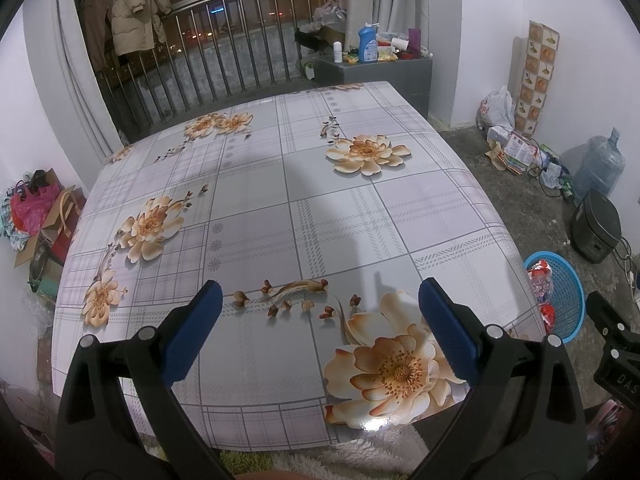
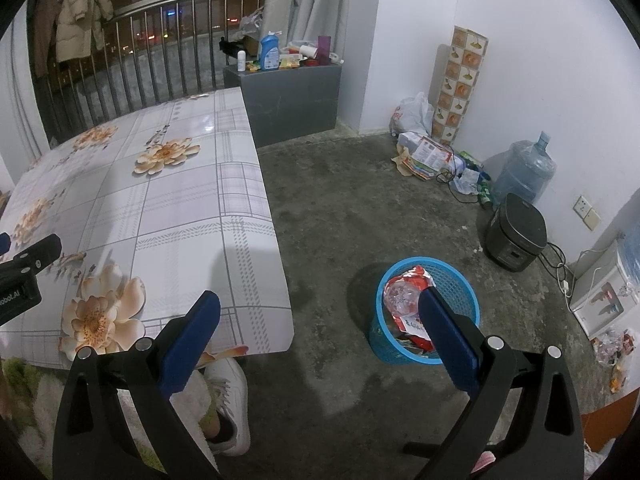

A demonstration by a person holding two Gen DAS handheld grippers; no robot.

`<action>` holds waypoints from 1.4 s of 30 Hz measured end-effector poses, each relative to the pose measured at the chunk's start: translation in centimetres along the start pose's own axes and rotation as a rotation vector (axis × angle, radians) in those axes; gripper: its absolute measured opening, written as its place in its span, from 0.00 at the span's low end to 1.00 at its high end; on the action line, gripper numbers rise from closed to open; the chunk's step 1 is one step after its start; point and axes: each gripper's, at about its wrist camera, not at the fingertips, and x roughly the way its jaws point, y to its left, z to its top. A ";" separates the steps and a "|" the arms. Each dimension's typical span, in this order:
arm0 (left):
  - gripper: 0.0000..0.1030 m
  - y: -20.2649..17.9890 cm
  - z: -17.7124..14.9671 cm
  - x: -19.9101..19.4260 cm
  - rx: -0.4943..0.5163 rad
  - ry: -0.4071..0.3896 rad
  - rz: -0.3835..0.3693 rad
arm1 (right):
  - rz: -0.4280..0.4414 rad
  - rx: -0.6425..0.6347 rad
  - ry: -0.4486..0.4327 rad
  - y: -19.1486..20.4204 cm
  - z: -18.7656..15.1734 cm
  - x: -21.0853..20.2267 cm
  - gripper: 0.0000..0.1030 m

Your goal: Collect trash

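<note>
A blue plastic basket [image 2: 460,286] stands on the concrete floor right of the table and holds red wrappers [image 2: 408,276] and a crumpled clear plastic bottle [image 2: 400,298]. The basket also shows in the left wrist view [image 1: 564,292]. My right gripper [image 2: 320,304] is open and empty, above the floor between the table edge and the basket. My left gripper [image 1: 320,292] is open and empty, above the near end of the flowered tablecloth [image 1: 280,208]. The right gripper's body shows at the right edge of the left wrist view [image 1: 616,344].
A grey cabinet [image 2: 296,96] with bottles stands beyond the table by the railing. A black rice cooker [image 2: 516,232], a water jug [image 2: 524,172], bags and papers [image 2: 424,148] and cables lie along the right wall. A white shoe [image 2: 228,404] is by the table's near corner.
</note>
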 end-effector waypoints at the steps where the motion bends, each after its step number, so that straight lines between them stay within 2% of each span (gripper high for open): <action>1: 0.91 0.0 0.0 0.0 0.000 0.000 0.000 | 0.000 0.000 0.000 0.0 0.0 0.0 0.94; 42: 0.91 0.1 0.0 0.0 0.000 0.003 0.002 | 0.007 0.007 0.002 0.3 0.0 0.0 0.94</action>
